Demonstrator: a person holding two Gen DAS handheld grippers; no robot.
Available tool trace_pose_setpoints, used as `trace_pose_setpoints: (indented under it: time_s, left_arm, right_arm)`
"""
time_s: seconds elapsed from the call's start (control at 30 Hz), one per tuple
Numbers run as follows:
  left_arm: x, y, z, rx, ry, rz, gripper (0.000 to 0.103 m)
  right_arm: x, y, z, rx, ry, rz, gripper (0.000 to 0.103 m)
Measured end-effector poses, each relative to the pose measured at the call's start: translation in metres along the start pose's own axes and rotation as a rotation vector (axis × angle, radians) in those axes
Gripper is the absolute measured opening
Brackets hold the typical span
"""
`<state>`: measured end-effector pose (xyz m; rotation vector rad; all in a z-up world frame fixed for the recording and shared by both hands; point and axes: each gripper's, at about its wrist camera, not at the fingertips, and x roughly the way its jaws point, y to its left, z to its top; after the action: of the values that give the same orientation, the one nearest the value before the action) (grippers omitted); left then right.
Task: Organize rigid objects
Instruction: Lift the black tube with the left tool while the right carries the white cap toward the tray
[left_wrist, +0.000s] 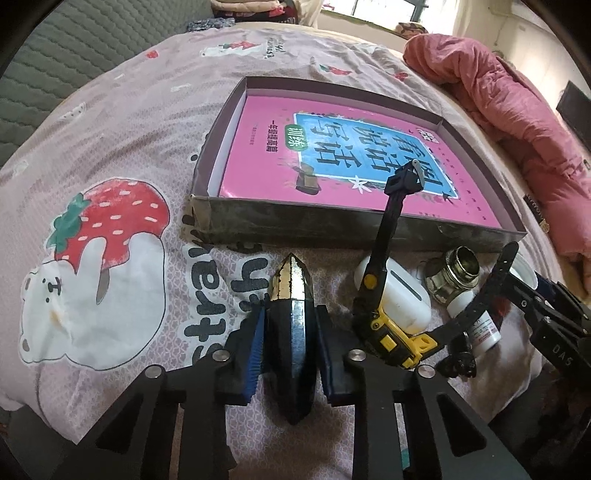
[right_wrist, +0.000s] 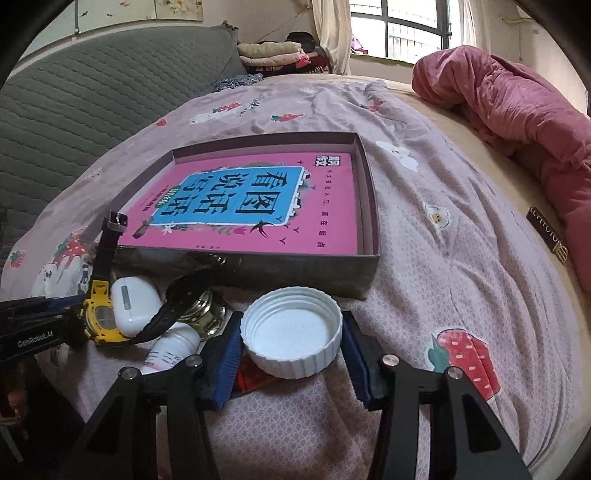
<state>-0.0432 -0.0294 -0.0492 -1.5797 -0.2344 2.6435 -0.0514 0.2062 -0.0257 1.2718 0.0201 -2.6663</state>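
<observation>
The left gripper (left_wrist: 290, 343) pinches a dark, faceted pointed object (left_wrist: 291, 325) across its middle, blue pads (left_wrist: 256, 349) pressed to either side, its gold-tipped end aimed toward the box ahead. The right gripper (right_wrist: 291, 354) brackets an upturned white ribbed cap (right_wrist: 291, 330), pads at or very near its rim, so whether it is squeezed tight cannot be told. Both grips seem set for a short lift over the near wall of the shallow cardboard box (left_wrist: 310, 221), where a pink workbook (left_wrist: 343, 162) lies flat. Between the two grippers, a cluster waits on the strawberry-print bedspread (left_wrist: 110, 229): a yellow-and-black watch (left_wrist: 384, 325), a white earbud case (left_wrist: 402, 299), a metal-capped jar (left_wrist: 450, 277) and a small white bottle (right_wrist: 173, 350), just beside the box, likely gathered for quick transfer.
</observation>
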Motion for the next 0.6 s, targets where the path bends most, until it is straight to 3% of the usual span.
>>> trace_pose_setpoints:
  time_s: [0.3,0.6]
  left_arm:
    - [-0.01,0.006,-0.003,-0.032,-0.01,-0.047,0.023]
    - [-0.035,0.0,0.0,-0.008,-0.104,-0.048,0.023]
  right_arm:
    - [-0.013,0.0,0.003,0.006,-0.04,0.017,0.051]
    - [-0.026,0.001,0.006,0.005,-0.077,0.005,0.051]
